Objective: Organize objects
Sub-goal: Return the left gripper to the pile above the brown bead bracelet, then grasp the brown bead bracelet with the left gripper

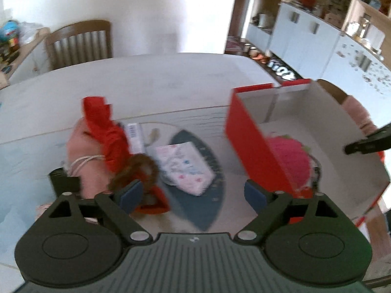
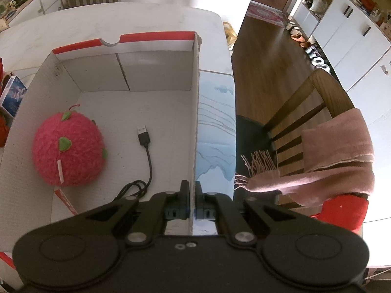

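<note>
Both my left gripper [image 1: 193,193] and my right gripper [image 2: 192,204] are matte black plastic with round side discs, silver pivot screws and blue finger pads [image 1: 130,194], the left one's top ribbed.

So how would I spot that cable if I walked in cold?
Find the red box with white inside, on the table. The cable lies on its floor, right of a fuzzy pink ball. It is thin and black, with a USB plug.
</note>
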### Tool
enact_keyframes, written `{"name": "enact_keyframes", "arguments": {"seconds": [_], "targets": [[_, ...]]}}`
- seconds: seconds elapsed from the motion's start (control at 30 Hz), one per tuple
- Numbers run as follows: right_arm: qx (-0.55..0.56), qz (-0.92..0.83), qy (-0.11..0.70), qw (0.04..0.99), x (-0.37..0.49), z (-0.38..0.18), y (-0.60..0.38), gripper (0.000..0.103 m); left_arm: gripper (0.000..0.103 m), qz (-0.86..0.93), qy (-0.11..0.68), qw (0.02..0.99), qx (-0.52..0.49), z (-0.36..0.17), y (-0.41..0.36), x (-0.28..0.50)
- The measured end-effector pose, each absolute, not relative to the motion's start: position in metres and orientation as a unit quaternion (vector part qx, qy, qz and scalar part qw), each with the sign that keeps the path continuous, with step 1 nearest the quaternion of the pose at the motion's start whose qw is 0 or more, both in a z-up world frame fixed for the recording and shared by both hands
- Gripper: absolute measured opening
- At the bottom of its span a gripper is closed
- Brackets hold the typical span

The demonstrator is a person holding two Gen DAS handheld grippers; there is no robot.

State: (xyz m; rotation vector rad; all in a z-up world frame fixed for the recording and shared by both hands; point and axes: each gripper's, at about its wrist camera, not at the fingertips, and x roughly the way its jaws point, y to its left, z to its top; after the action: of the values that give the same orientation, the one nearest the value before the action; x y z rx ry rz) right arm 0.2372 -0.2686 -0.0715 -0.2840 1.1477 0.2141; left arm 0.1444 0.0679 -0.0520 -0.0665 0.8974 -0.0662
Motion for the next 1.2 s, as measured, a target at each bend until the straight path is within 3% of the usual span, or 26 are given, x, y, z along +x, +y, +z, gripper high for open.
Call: {"name": "enact_keyframes", "arguments": {"seconds": [0.03, 0.83, 0.9, 1.2], "targets": [[-0.133, 0.100, 0.541, 0.825, 0.237, -0.072, -0.269, 0.001, 0.103, -0.025, 0.430, 0.902, -0.029, -0.054, 0.072, 0.144], [-0.126, 0.087, 0.555, 0.817, 0.234, -0.078, -0.265, 0.002, 0.102, 0.012, 0.432, 0.902, -0.007, -0.112, 0.118, 0.171], [-0.126, 0.087, 0.556, 0.817, 0.234, -0.078, -0.266, 0.002, 0.099, 0.010, 0.430, 0.903, -0.003, -0.113, 0.116, 0.171], [-0.124, 0.087, 0.557, 0.817, 0.235, -0.079, -0.267, 0.002, 0.054, 0.010, 0.434, 0.901, 0.006, -0.114, 0.112, 0.173]]}}
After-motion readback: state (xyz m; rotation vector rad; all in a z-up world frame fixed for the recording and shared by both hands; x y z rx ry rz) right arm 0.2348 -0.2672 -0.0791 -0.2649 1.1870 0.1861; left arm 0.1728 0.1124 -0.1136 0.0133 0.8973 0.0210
